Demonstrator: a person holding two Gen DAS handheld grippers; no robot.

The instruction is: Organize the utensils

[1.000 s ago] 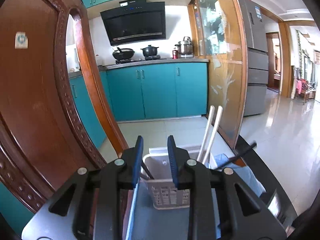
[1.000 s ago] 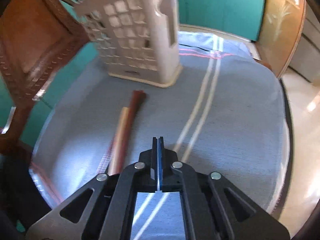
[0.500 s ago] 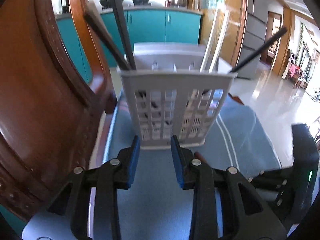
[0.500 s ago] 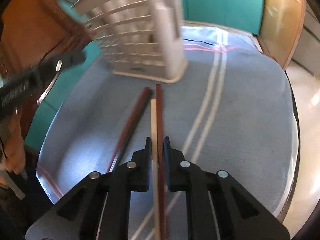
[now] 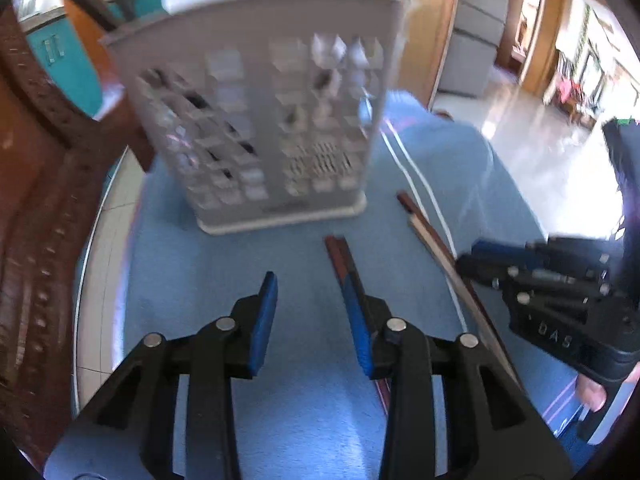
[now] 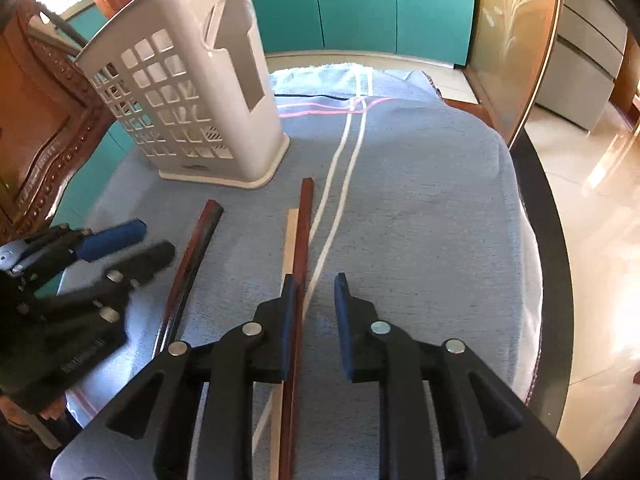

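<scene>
Three loose chopsticks are seen lying on the blue cloth (image 6: 420,208) that covers the counter, just in front of the white basket (image 6: 188,92), in which other utensils are already stood upright. In the right wrist view, a dark red chopstick (image 6: 303,236) and a pale chopstick (image 6: 289,240) lie side by side, and a third, reddish-brown chopstick (image 6: 192,256) lies apart to the left. The right gripper (image 6: 314,320) is held spread, with the dark red chopstick running against its left finger rather than centred between the two. The left gripper (image 5: 312,320) is likewise spread and empty, low over the reddish-brown chopstick (image 5: 340,260). The step in hand is judged to be the pick-up of a chopstick; a small sideways shift would be needed before a clean pinch, then a lift towards the basket.
</scene>
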